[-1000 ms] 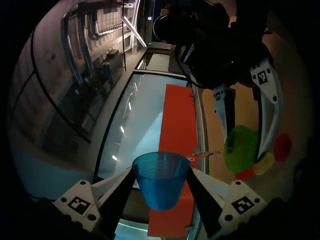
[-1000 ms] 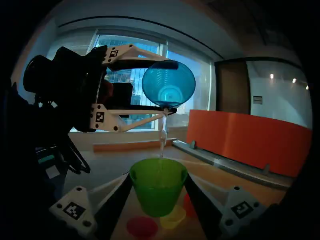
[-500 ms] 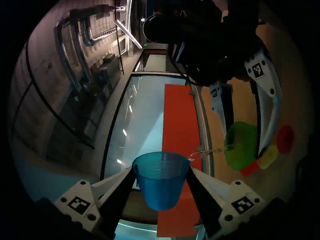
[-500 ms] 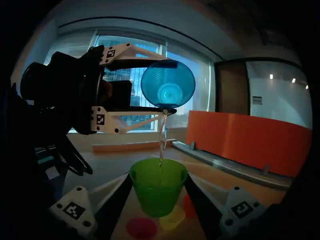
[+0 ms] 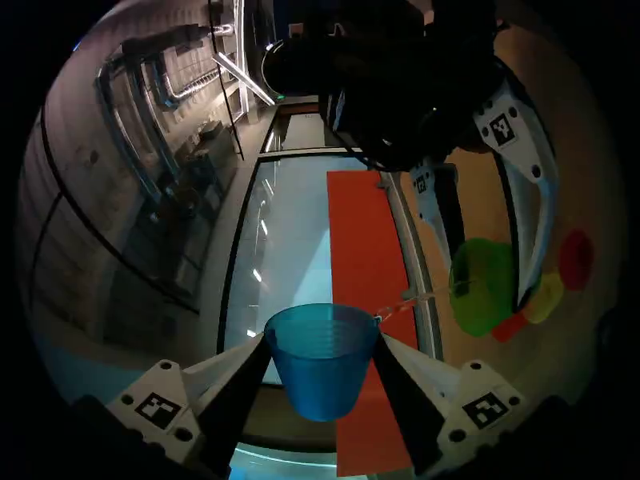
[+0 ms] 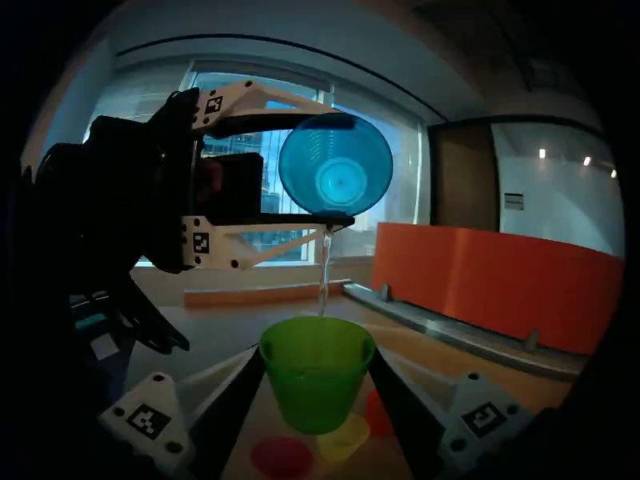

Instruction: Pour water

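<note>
Left gripper view: my left tongs (image 5: 322, 364) clamp the blue cup (image 5: 322, 376) on both sides. It is tipped over, with its lip toward the green cup (image 5: 482, 286) ahead and to the right, which my right tongs (image 5: 490, 294) grip

Right gripper view: the blue cup hangs directly above the pinched green cup, its axis near level. A thin stream (image 6: 324, 272) falls close to the far rim, so I judge little margin there, with open room all round

I log: blue cup (image 6: 336, 176) above the green cup (image 6: 318, 384), translucent glossy plastic, ribbed wall. Green cup: translucent plastic, smooth, slight sheen. Right hand-held gripper (image 6: 318, 364) around the green cup: fingers (image 6: 204, 376) matt white plastic. Desk (image 6: 424, 346) under it: smooth, wood-look. Orange panel (image 6: 496, 272) behind the green cup: matt.
</note>
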